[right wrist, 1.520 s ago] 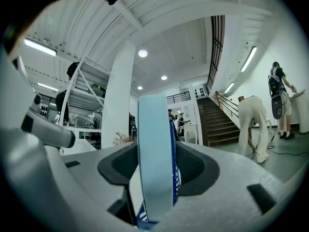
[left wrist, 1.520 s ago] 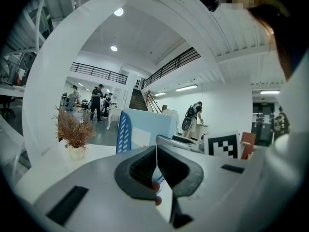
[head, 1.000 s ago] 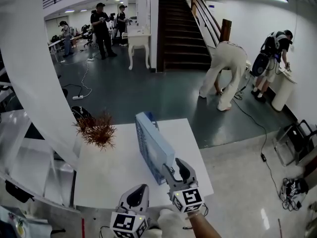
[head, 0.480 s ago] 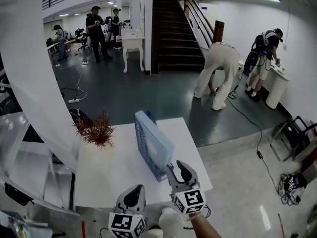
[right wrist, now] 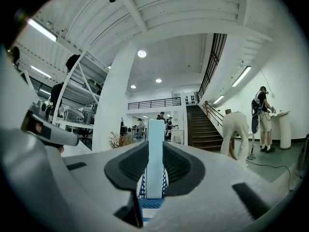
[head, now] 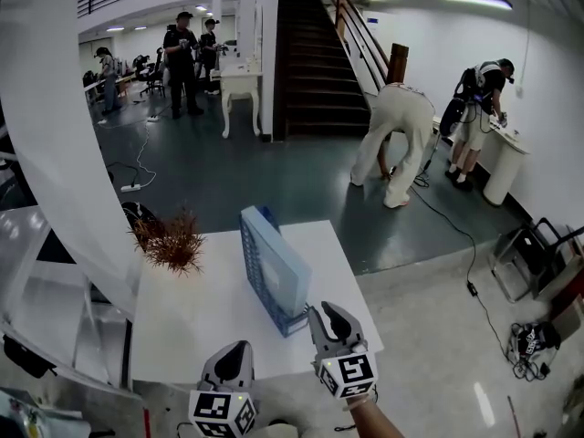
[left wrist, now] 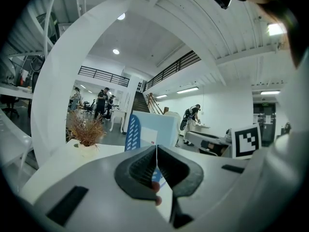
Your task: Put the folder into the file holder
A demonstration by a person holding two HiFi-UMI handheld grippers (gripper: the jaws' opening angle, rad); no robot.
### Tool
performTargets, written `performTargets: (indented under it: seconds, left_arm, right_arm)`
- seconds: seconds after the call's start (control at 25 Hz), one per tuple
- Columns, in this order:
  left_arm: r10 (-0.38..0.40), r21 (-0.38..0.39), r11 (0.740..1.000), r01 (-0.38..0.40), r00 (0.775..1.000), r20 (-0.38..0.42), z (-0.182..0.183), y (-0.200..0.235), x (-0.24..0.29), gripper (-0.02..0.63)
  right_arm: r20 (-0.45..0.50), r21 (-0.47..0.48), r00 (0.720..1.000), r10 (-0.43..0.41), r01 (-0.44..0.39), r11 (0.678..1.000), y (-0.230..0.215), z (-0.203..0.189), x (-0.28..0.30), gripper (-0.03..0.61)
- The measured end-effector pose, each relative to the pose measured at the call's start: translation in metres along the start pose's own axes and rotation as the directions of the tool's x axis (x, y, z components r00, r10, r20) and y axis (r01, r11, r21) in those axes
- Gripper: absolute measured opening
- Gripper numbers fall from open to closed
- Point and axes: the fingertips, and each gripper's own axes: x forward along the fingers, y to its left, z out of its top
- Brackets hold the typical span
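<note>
A blue mesh file holder (head: pixel 248 254) stands on the white table (head: pixel 192 322), and a light blue folder (head: pixel 286 272) stands upright in it. My right gripper (head: pixel 325 319) is at the holder's near end. Its jaws have just been closing, and in the right gripper view the folder's edge (right wrist: pixel 155 149) fills the gap between the pads of the right gripper (right wrist: pixel 155 170). My left gripper (head: pixel 234 358) hovers at the table's near edge, left of the holder, and is shut with nothing in it. From the left gripper (left wrist: pixel 156 164), the holder (left wrist: pixel 132 133) and the folder (left wrist: pixel 158 131) are ahead.
A dried plant (head: pixel 171 242) in a pot stands at the table's far left. A thick white curved column (head: pixel 55 153) rises on the left. Several people stand and bend on the dark floor beyond, near a staircase (head: pixel 319 71). Cables lie on the floor at the right.
The right gripper's jaws have narrowed onto the folder's near edge. Both grippers have drifted slightly, and the head view has shifted.
</note>
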Motion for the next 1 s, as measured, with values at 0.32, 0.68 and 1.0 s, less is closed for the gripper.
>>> performTargets:
  seconds: [0.32,0.68,1.0]
  left_arm:
    - [0.001,0.021,1.0,-0.002,1.0,0.027,-0.002,-0.015,0.006,0.008]
    - [0.024,0.034,0.999,-0.025,0.999,0.046,0.003,-0.035,-0.003,0.008]
    - [0.058,0.041,0.997,-0.06,0.997,0.059,0.022,-0.057,-0.019,0.008]
  right_arm:
    - [-0.003,-0.003,0.999,0.033,-0.033,0.999,-0.007,0.006,-0.016,0.054]
    - [-0.001,-0.002,0.999,0.054,-0.054,0.999,-0.015,0.016,-0.043,0.012]
    - [0.02,-0.011,0.997,0.068,-0.068,0.998,-0.022,0.03,-0.071,0.003]
